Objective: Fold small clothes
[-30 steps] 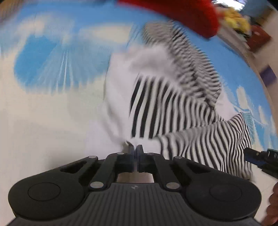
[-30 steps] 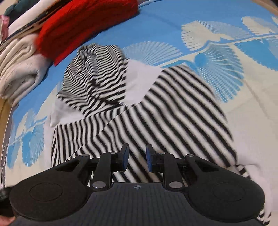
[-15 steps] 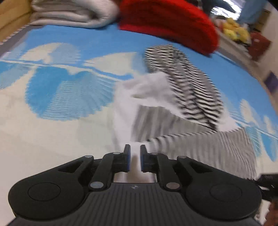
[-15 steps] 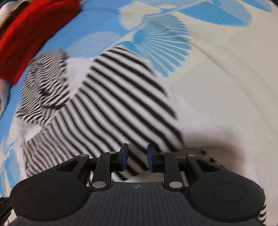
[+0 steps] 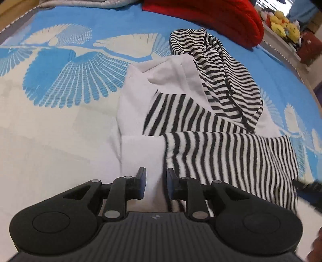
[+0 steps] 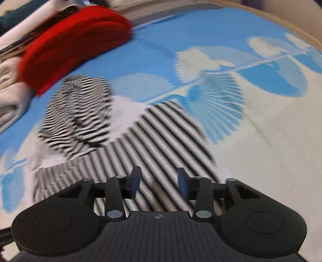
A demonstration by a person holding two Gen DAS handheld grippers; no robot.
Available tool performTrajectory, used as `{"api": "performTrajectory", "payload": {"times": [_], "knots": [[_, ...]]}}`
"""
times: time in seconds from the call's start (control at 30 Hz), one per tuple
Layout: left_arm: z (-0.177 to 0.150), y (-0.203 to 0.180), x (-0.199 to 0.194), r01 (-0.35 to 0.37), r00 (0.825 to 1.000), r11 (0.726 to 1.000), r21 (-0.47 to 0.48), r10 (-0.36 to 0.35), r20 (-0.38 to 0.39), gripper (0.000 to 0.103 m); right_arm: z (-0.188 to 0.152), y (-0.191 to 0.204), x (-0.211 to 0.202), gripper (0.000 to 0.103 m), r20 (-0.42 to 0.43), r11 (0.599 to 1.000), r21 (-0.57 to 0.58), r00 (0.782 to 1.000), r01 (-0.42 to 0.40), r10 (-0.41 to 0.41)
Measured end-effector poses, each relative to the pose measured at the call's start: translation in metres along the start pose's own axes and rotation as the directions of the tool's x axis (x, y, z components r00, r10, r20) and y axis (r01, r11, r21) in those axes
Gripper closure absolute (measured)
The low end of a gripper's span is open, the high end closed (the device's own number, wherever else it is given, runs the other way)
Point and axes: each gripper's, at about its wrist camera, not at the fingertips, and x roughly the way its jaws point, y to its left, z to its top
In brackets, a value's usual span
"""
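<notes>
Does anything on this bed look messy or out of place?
Only the striped garment: it lies half folded and rumpled on the blue bedspread, its hood bunched toward the red knit. Nothing looks spilled or damaged.

Striped garment [image 5: 211,125] was soft matt knit cloth with plain white panels, bedspread [image 5: 60,84] a woven matt textile, red item [image 5: 211,18] at upper right a coarse ribbed knit, left gripper [image 5: 156,186] matt black ribbed plastic with shiny metal pivot pins.
</notes>
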Motion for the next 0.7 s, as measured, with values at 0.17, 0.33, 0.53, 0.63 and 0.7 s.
{"api": "performTrajectory", "payload": {"times": [0.17, 0.33, 0.53, 0.63, 0.7], "knots": [[-0.002, -0.01, -0.007, 0.022, 1.0, 0.999, -0.029, -0.021, 0.022, 0.074, -0.012, 0.005, 0.028, 0.059, -0.116, 0.999, -0.048, 0.993, 0.023, -0.028], [-0.006, -0.002, 0.013, 0.001, 0.999, 0.999, -0.054, -0.003, -0.047, 0.069, -0.02, 0.011, 0.037, 0.058, -0.142, 0.996, -0.083, 0.988, 0.042, -0.054], [-0.004, 0.002, 0.007, -0.012, 1.0, 0.999, -0.051, 0.011, -0.014, 0.069, -0.012, 0.013, 0.031, 0.057, -0.11, 0.997, -0.078, 0.993, 0.024, -0.032], [-0.002, 0.003, 0.008, -0.015, 1.0, 0.999, -0.045, 0.014, -0.022, 0.069, -0.011, 0.004, 0.037, 0.057, -0.146, 0.999, -0.04, 0.989, 0.03, -0.035], [-0.002, 0.004, 0.009, -0.014, 0.999, 0.998, -0.054, 0.012, -0.031, 0.069, -0.01, 0.002, 0.036, 0.057, -0.148, 0.999, -0.034, 0.989, 0.025, -0.03]]}}
